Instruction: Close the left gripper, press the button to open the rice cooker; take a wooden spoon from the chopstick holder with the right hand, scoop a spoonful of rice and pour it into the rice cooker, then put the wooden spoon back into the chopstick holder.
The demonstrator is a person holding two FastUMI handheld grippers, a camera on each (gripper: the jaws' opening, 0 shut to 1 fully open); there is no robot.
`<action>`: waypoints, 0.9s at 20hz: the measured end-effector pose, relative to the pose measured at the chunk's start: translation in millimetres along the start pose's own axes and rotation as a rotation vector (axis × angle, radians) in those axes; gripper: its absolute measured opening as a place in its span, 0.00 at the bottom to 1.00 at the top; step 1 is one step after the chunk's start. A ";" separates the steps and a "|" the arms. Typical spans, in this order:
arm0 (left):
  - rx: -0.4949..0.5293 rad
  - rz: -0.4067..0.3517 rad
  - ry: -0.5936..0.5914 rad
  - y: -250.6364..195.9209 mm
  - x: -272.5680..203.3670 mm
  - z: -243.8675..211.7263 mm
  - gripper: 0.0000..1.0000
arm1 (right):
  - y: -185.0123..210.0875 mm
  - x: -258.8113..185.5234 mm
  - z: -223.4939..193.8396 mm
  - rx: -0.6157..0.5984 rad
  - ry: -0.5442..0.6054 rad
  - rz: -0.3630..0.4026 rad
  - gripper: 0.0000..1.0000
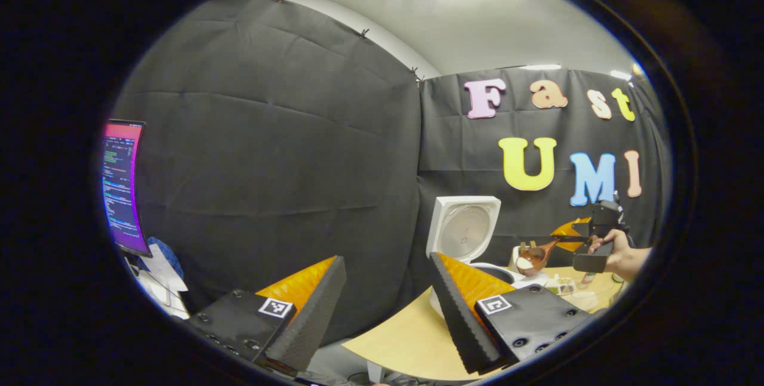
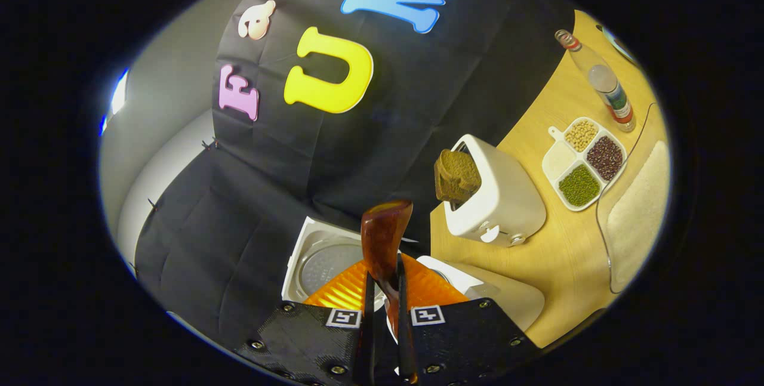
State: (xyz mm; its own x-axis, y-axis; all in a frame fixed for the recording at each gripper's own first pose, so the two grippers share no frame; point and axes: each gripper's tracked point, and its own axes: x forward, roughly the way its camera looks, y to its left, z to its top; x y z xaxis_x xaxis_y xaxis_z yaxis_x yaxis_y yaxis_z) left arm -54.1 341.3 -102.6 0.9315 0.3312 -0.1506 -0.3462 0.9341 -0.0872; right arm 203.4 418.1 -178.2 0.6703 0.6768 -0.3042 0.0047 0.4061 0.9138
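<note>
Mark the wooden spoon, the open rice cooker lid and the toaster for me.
Brown wooden spoon (image 2: 385,234): right gripper view, back of the bowl.
White open rice cooker lid (image 1: 464,229): left gripper view, round inner plate.
White toaster (image 2: 507,201): right gripper view, side wall.

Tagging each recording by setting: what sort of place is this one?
Probably a staged kitchen counter inside a recording booth: a wooden table carrying a rice cooker, a toaster and a divided dish of beans, backed by black cloth.

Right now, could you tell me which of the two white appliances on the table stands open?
The rice cooker, its lid raised beside the wooden spoon; the toaster merely holds bread.
</note>
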 end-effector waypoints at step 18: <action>0.001 0.150 0.068 55.1 -18.6 -30.3 0.99 | 22.7 74.7 -93.4 -1.092 0.112 -0.097 0.16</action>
State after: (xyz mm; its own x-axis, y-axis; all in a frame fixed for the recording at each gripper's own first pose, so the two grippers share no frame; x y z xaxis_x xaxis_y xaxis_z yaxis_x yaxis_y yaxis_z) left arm -93.9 382.6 -134.5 0.8594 0.4575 -0.2283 -0.4811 0.8748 -0.0580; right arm 184.3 535.2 -205.3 0.6313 0.6420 -0.4350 -0.6418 0.7474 0.1716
